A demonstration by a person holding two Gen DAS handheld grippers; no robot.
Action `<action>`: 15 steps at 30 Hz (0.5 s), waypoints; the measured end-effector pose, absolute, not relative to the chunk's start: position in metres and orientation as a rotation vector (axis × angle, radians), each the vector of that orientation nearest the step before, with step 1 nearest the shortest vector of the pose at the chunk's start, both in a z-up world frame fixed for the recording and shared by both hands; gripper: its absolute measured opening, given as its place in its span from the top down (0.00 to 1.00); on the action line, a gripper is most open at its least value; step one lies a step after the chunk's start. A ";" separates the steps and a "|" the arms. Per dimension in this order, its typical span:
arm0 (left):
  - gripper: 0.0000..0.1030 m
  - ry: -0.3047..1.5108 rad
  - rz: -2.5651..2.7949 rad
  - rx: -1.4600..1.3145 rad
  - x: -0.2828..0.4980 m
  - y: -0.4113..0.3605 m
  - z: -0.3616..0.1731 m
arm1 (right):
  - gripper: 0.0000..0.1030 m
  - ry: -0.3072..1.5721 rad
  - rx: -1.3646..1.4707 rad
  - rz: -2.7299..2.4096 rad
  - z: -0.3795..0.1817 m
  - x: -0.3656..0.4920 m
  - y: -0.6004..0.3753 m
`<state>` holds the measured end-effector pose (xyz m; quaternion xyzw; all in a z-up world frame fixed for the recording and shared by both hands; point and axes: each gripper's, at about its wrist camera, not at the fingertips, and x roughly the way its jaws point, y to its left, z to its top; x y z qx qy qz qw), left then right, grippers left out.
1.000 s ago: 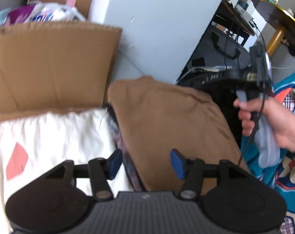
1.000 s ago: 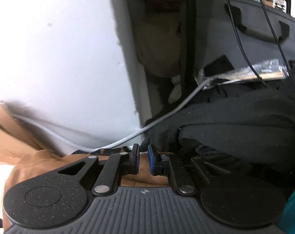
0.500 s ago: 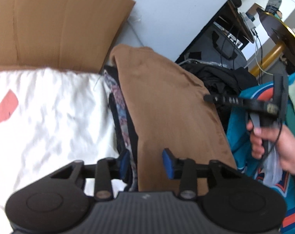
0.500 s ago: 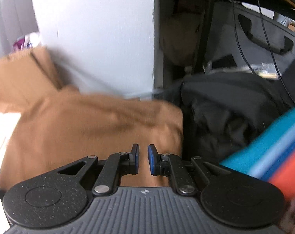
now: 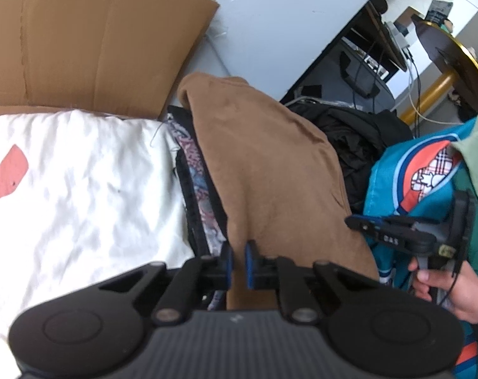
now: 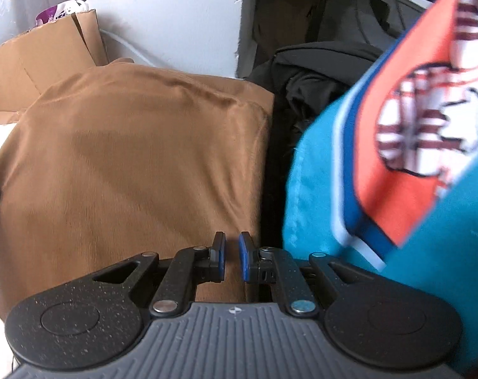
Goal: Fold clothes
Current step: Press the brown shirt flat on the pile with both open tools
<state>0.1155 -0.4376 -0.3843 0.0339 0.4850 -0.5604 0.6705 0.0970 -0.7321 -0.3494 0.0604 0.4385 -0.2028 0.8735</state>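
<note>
- The brown garment [image 5: 270,170] lies folded in a long strip across the middle of the left wrist view, on top of a dark patterned cloth [image 5: 196,186] whose edge shows along its left side.
- The left claw [image 5: 237,263] is at the near end of the brown garment; its jaws are closing, only a narrow gap is left between the blue pads, and the near edge of the brown fabric sits in that gap. Whether the pads already press on the fabric cannot be told.
- A white sheet [image 5: 81,183] with a pink patch [image 5: 7,173] spreads to the left of the pile, and a flat piece of cardboard [image 5: 93,38] stands behind it against a pale wall.
- A heap of black clothing [image 5: 358,139] lies just beyond the far right side of the brown garment.
- A teal garment [image 5: 393,173] with an orange and checked print sits to the right of the brown one.
- The right claw [image 5: 354,221], held by a hand [image 5: 450,287], points towards the right edge of the brown garment.
- In the right wrist view the right claw [image 6: 232,257] hangs over the right border of the brown garment [image 6: 128,164], its pads nearly together with a small empty gap, pinching nothing.
- The teal garment [image 6: 333,189] fills the right of that view, blurred.
</note>
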 end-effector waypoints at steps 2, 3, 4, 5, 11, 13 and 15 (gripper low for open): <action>0.91 1.106 -1.264 0.060 0.116 -0.435 -0.385 | 0.85 0.906 0.126 -0.427 -0.343 0.088 -0.728; 0.90 1.120 -1.257 0.045 0.116 -0.434 -0.386 | 0.85 0.898 0.138 -0.424 -0.340 0.083 -0.726; 0.89 1.136 -1.248 0.027 0.117 -0.433 -0.387 | 0.85 0.889 0.150 -0.420 -0.337 0.079 -0.723; 0.88 1.144 -1.243 0.016 0.117 -0.431 -0.388 | 0.85 0.882 0.157 -0.417 -0.335 0.075 -0.720; 0.81 1.174 -1.237 0.015 0.108 -0.422 -0.398 | 0.84 0.870 0.187 -0.390 -0.337 0.059 -0.703; 0.80 1.179 -1.238 0.027 0.103 -0.419 -0.401 | 0.84 0.874 0.192 -0.390 -0.341 0.055 -0.698; 0.80 1.201 -1.237 0.031 0.099 -0.417 -0.406 | 0.84 0.879 0.196 -0.389 -0.346 0.052 -0.693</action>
